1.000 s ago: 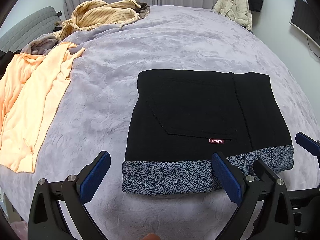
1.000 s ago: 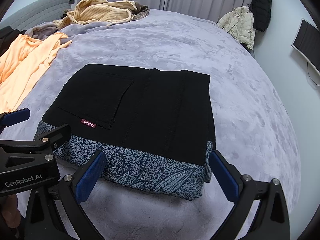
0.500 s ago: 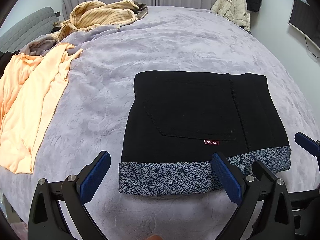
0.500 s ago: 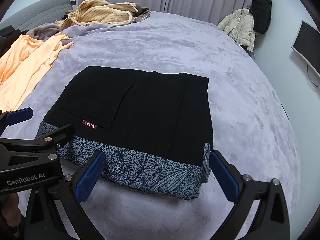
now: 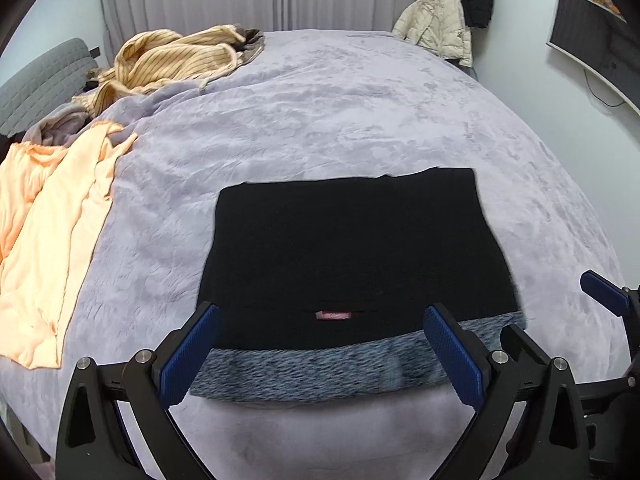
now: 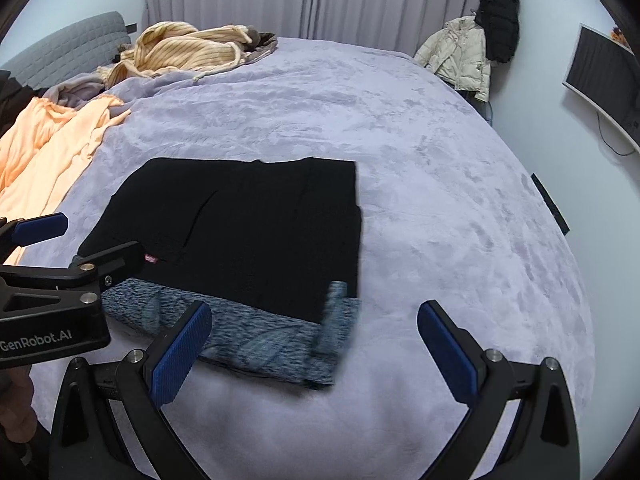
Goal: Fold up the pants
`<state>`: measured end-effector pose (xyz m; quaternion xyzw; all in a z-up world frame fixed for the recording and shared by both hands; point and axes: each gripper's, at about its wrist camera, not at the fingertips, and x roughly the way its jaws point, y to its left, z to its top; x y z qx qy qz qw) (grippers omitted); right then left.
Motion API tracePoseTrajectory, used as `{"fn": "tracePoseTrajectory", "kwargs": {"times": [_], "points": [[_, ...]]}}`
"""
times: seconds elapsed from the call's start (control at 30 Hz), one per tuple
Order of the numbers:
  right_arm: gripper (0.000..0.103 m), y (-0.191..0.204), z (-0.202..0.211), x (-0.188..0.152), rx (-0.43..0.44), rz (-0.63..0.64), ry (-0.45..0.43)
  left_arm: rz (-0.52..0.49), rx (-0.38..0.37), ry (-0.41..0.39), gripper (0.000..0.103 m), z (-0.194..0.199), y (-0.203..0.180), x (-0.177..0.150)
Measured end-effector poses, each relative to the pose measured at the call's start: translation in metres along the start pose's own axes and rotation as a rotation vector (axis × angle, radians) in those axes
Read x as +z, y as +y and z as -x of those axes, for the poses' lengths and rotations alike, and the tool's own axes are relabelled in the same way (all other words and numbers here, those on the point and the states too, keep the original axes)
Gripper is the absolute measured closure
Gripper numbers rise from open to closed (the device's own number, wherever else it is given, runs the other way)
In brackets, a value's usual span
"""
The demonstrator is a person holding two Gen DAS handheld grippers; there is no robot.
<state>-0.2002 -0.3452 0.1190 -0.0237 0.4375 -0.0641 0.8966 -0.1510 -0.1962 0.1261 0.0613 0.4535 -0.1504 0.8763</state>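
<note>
Black pants (image 5: 352, 248) lie folded into a flat rectangle on the lilac bed cover (image 5: 340, 112), with a blue-grey patterned band (image 5: 320, 368) along the near edge and a small red label (image 5: 334, 315). My left gripper (image 5: 320, 356) stands open just over that near band, holding nothing. In the right wrist view the same pants (image 6: 256, 232) sit left of centre, and my right gripper (image 6: 316, 352) stands open above the band's right end (image 6: 332, 336), empty. The left gripper's body (image 6: 52, 300) shows at the left edge there.
An orange garment (image 5: 44, 232) is spread at the left of the bed. A yellow striped top (image 5: 172, 60) is heaped at the far left corner. Jackets (image 5: 444, 28) hang by the far wall, and a monitor (image 5: 592, 40) is on the right wall.
Both grippers have tilted up and drawn back slightly, so the pants sit lower in the views and look blurred. The pants lie as before. Both grippers stay open.
</note>
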Motion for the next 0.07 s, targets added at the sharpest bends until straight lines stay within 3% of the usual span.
{"fn": "tracePoseTrajectory", "kwargs": {"times": [0.07], "points": [[0.001, -0.031, 0.006, 0.000, -0.042, -0.040, -0.015, -0.038, -0.035, -0.019, 0.002, 0.007, -0.031, 0.012]]}}
